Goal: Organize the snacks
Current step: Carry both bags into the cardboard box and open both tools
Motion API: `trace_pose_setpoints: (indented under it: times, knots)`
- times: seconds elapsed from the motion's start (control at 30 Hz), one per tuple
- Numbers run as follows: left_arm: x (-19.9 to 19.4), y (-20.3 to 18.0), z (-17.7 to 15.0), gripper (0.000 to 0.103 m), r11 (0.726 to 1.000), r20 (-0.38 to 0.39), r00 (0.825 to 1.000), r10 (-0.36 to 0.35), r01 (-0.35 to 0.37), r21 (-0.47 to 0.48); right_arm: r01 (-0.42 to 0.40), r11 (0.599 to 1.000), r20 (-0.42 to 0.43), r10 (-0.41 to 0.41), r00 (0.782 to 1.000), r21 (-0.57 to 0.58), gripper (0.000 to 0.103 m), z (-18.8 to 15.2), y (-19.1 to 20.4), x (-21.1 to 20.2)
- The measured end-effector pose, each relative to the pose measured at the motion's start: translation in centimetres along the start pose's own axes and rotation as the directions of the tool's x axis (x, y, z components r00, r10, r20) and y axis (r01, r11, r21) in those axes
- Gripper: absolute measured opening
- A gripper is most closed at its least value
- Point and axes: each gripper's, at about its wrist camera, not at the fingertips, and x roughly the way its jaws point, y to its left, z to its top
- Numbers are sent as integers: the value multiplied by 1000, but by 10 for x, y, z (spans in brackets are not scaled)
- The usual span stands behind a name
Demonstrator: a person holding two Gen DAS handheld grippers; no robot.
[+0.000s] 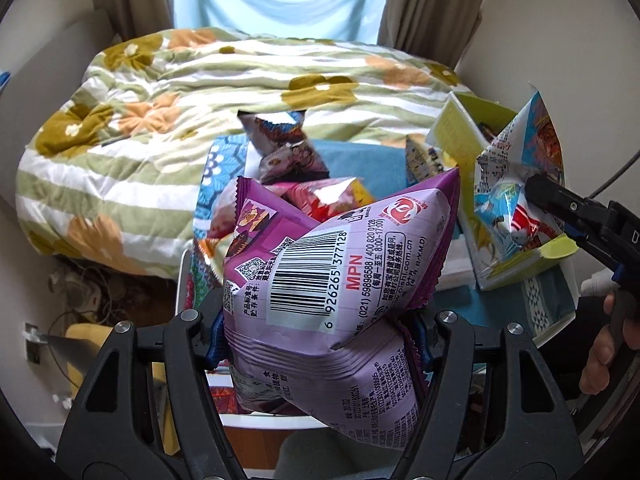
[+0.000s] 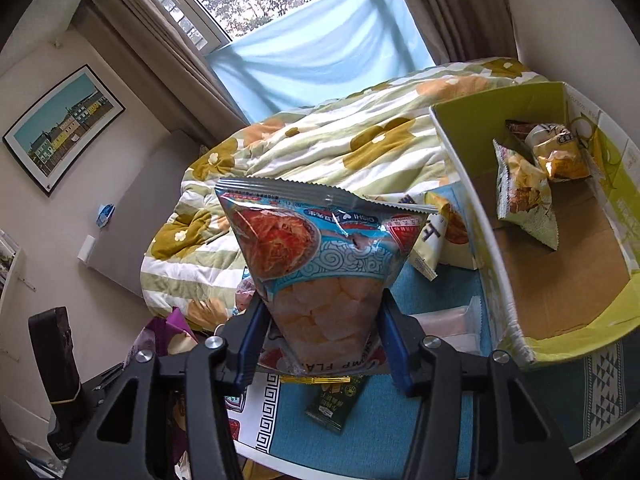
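Observation:
My left gripper [image 1: 320, 332] is shut on a purple snack bag [image 1: 340, 272] with a barcode, held above the table. My right gripper [image 2: 320, 340] is shut on a blue shrimp-chip bag [image 2: 316, 256], lifted just left of the green cardboard box [image 2: 472, 152]. The box holds two snack bags [image 2: 524, 196] at its far end. In the left wrist view the right gripper [image 1: 536, 192] and its blue bag [image 1: 516, 184] hang over the box [image 1: 456, 128]. Several loose snack bags [image 1: 288, 152] lie on the blue cloth beyond the purple bag.
A small table with a blue patterned cloth [image 2: 420, 412] carries the box, a dark green packet [image 2: 336, 404] and a yellow packet [image 2: 436, 232]. A bed with a floral quilt [image 1: 180, 120] stands behind. Walls close in on both sides.

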Motion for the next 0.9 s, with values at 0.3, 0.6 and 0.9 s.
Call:
trace_pose_setpoints:
  times: [0.3,0.6,0.9]
  knots:
    - [-18,-97,61,65,988,79,990,-115,106,116,102,995,134,-101,986,3,49,31,-35,-82]
    - [32,-246,99,65,963,29,980,-198,189,192,171,985,135,-174,975,33,49,72,-135,-130]
    - [118,-336,85,65,967,-101,991,-84,106,232,163,986,64,-164,984,22,49,100,-217,-138]
